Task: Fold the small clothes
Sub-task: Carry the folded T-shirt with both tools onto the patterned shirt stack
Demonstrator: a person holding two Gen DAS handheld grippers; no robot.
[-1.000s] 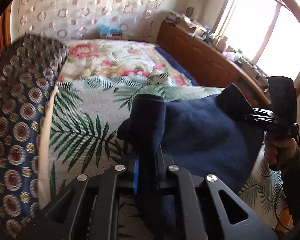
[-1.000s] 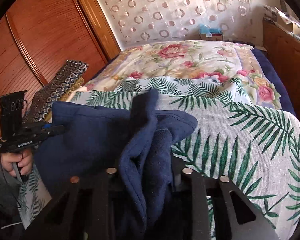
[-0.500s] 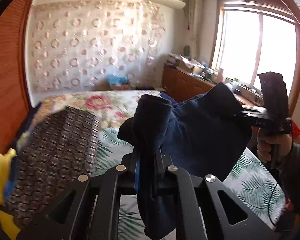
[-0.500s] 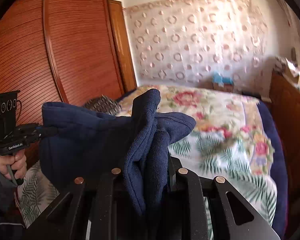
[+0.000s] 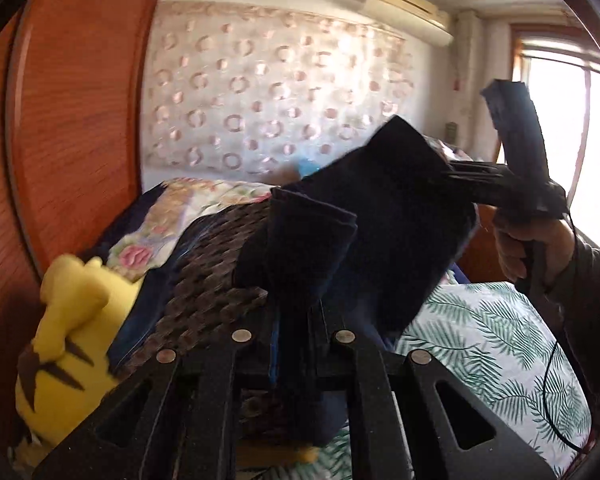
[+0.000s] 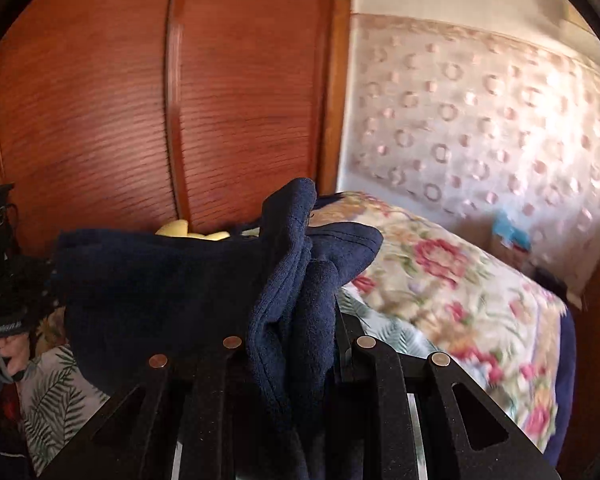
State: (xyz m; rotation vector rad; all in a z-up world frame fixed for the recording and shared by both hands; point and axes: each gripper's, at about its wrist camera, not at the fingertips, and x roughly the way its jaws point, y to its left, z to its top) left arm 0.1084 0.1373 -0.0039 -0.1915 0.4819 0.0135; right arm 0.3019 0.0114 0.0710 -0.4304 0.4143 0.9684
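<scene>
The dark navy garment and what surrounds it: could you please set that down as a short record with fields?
garment: dark navy fleece garment, stretched in the air between both grippers
left gripper: shut on one end of the garment
right gripper: shut on a bunched end
below: white bedspread with green palm leaves
nearby: yellow plush toy; dark patterned cloth with round motifs; floral quilt

a small pale label is borne by the left gripper [image 6: 4, 326] body, but its blurred lettering cannot be read.
</scene>
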